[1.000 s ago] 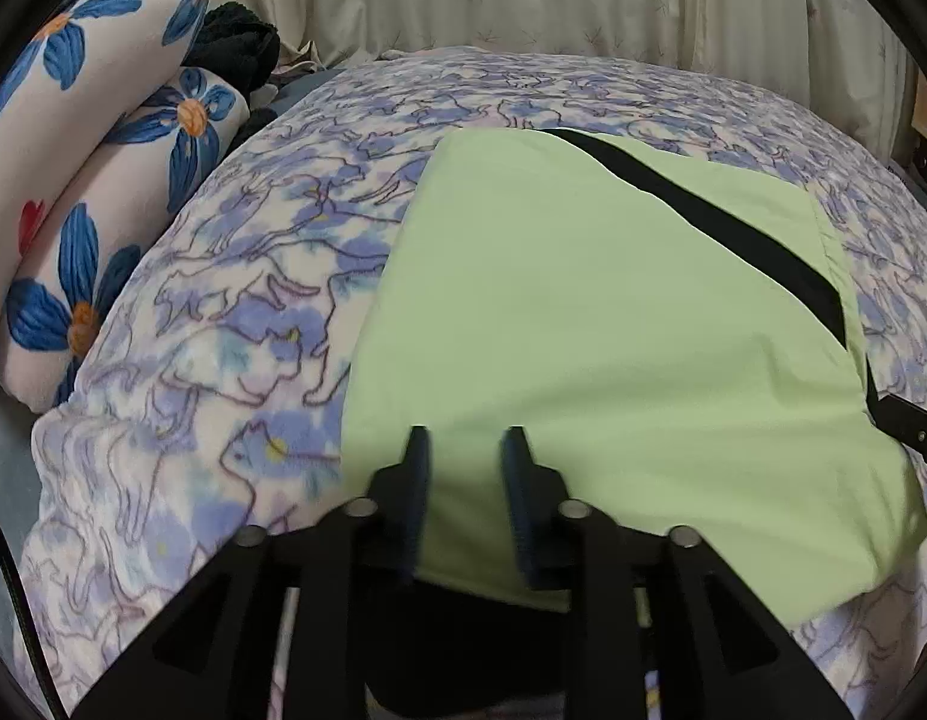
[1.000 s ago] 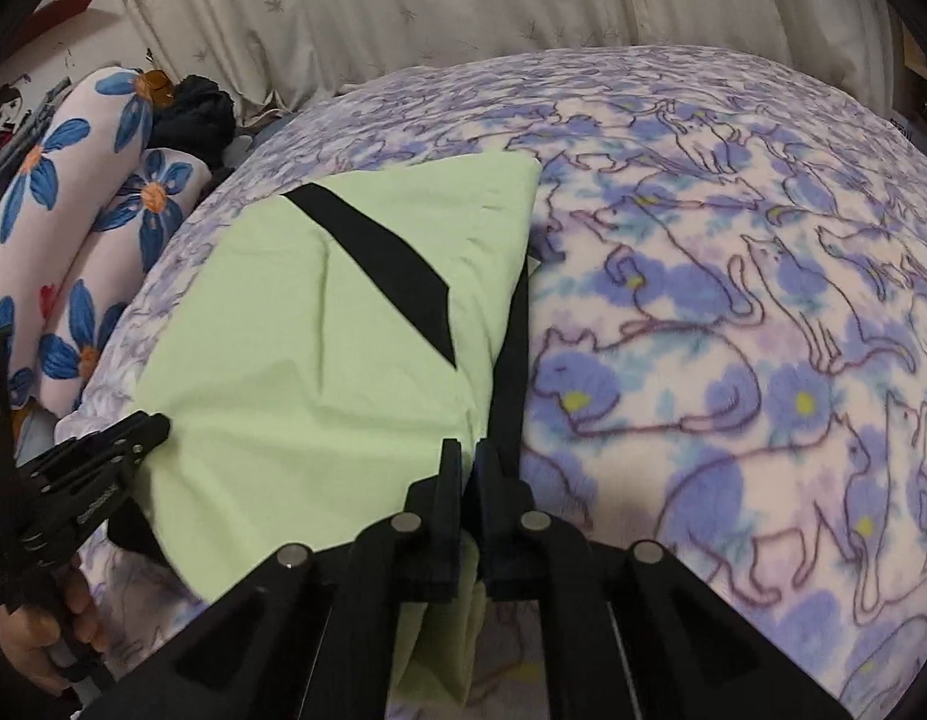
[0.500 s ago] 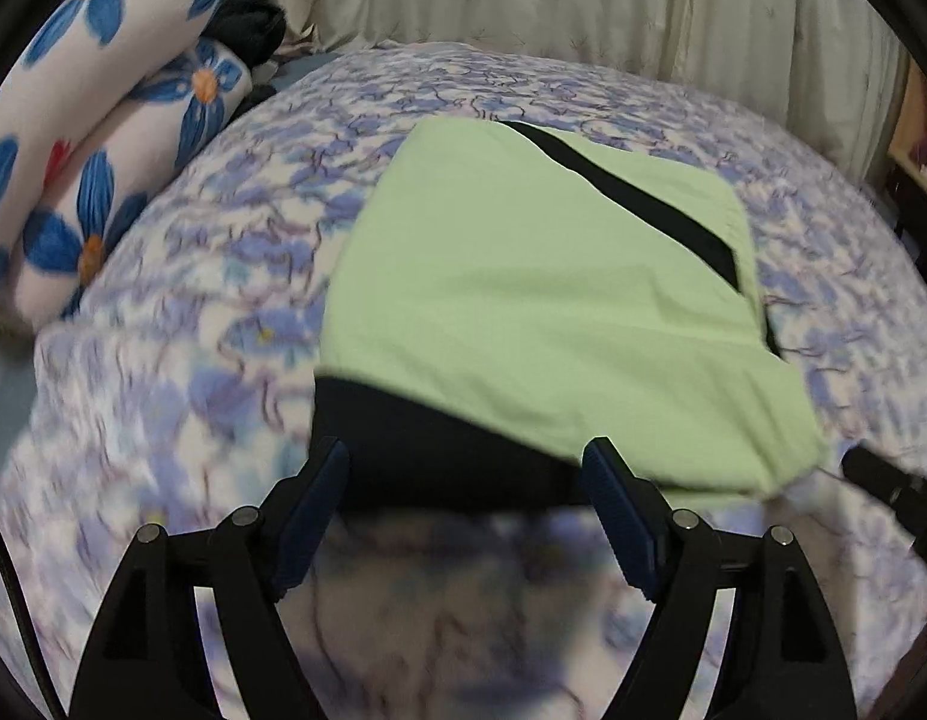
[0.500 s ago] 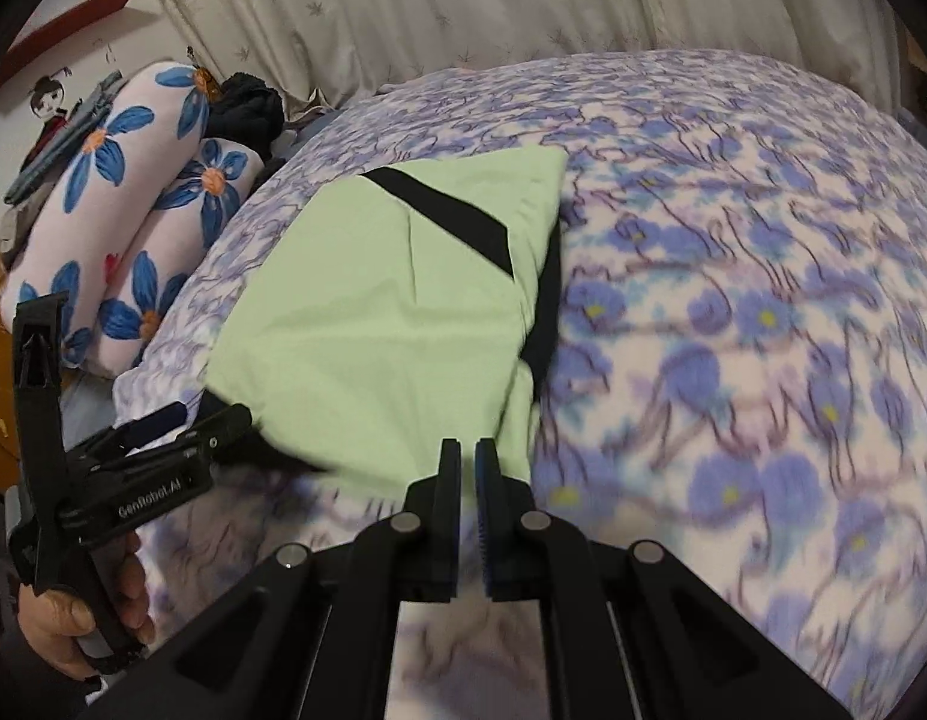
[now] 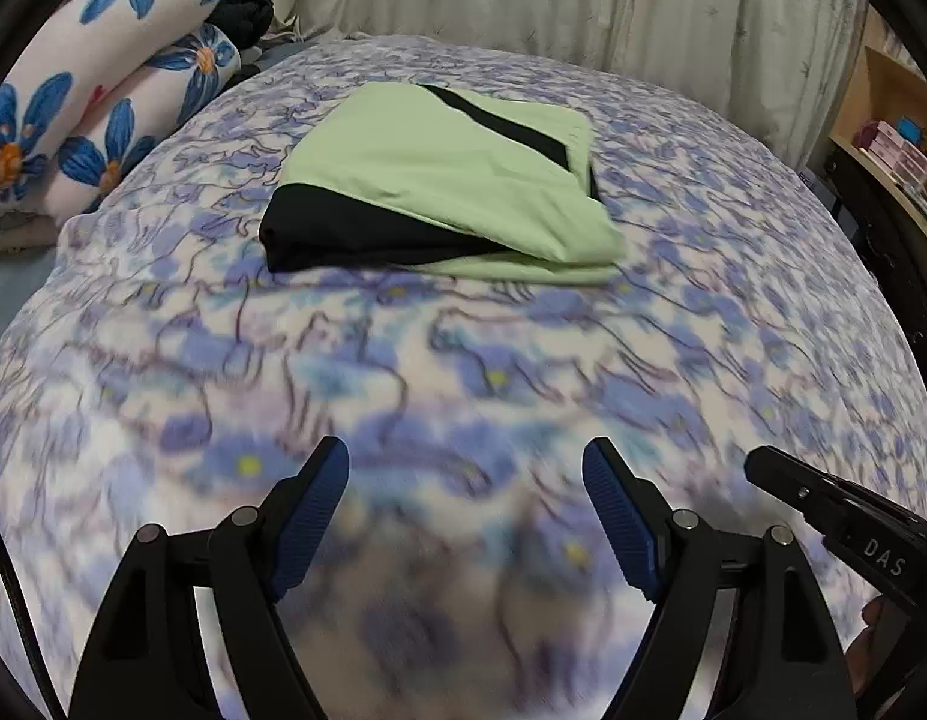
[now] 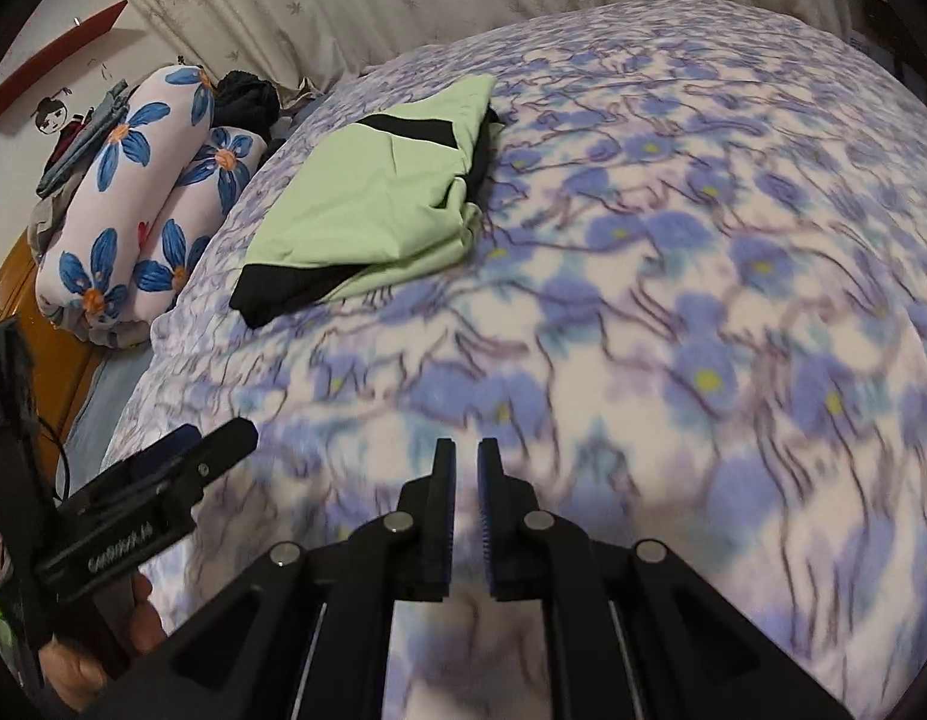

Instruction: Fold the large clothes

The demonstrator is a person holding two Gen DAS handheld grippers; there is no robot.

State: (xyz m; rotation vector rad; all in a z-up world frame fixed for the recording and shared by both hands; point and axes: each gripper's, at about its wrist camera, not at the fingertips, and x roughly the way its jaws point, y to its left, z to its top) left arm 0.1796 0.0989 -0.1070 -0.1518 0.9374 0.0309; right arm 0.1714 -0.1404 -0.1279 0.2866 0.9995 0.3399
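The bed, covered by a fleece blanket printed with purple-blue cats and flowers [image 5: 673, 360], fills both views. Two rolled white bolsters with large blue flowers [image 6: 139, 204] lie along its far left edge, in front of a pale pleated curtain [image 5: 523, 0].

The task's thing, a light-green garment with black panels and a black diagonal stripe [image 5: 439, 180], lies folded into a compact, roughly rectangular stack on the blanket, well apart from both my claws. A black layer [image 6: 277, 294] sticks out under the green at the near left corner, so the layers are not quite flush.

Handling, as I judge it: thin woven cloth, light, limp, no stiffness of its own. Layers probably slide on each other, and the fleece below likely drags on the bottom layer. Not fragile. If I take it up again, best hold is at the near edge or a corner, pinching all layers together; a grip on the top green layer alone would likely undo the fold.

My left claw [image 5: 466, 516] stands wide apart, nothing between its blue pads [image 5: 310, 522]; its jaws have just been opening. My right claw [image 6: 465, 516] is nearly closed, only a narrow slit, and it grips nothing.
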